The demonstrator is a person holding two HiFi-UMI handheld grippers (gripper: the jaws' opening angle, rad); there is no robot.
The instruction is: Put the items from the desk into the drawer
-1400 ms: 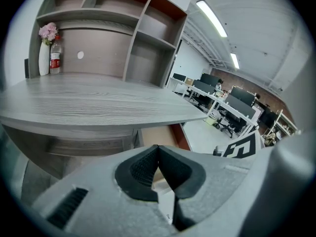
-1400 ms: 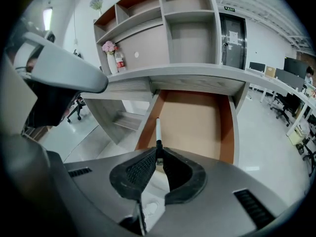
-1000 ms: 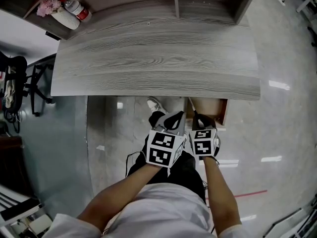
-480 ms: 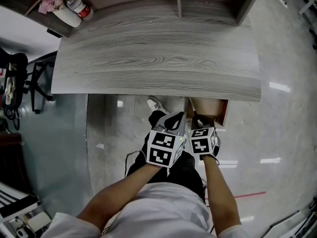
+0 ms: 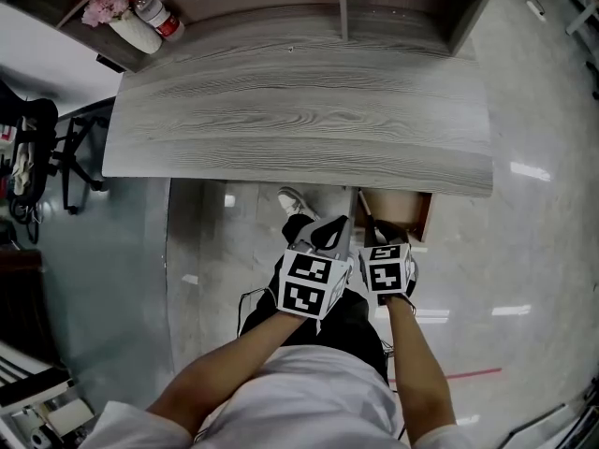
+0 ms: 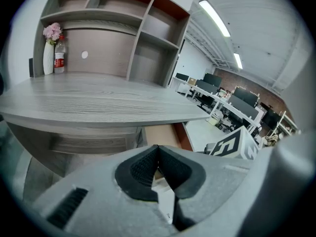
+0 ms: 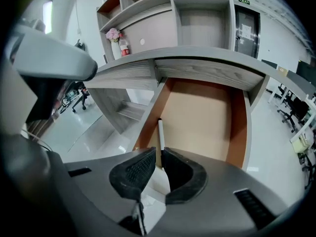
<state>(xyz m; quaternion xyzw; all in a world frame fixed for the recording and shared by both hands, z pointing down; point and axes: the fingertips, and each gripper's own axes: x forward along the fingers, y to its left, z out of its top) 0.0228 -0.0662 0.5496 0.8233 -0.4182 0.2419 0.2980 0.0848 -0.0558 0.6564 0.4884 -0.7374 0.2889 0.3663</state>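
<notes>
The slim white pen (image 7: 159,132), pinched by the right gripper (image 7: 159,152), points straight up-frame into the drawer (image 7: 207,117); the left gripper (image 6: 157,148) is closed, empty.

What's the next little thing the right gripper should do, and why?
Probably nudge the right gripper a bit to the right, so it is well over the drawer floor before letting go. Its jaws look shut on a white pen, which points into the open drawer but lies close along its left wall. The left gripper is shut on nothing.
</notes>
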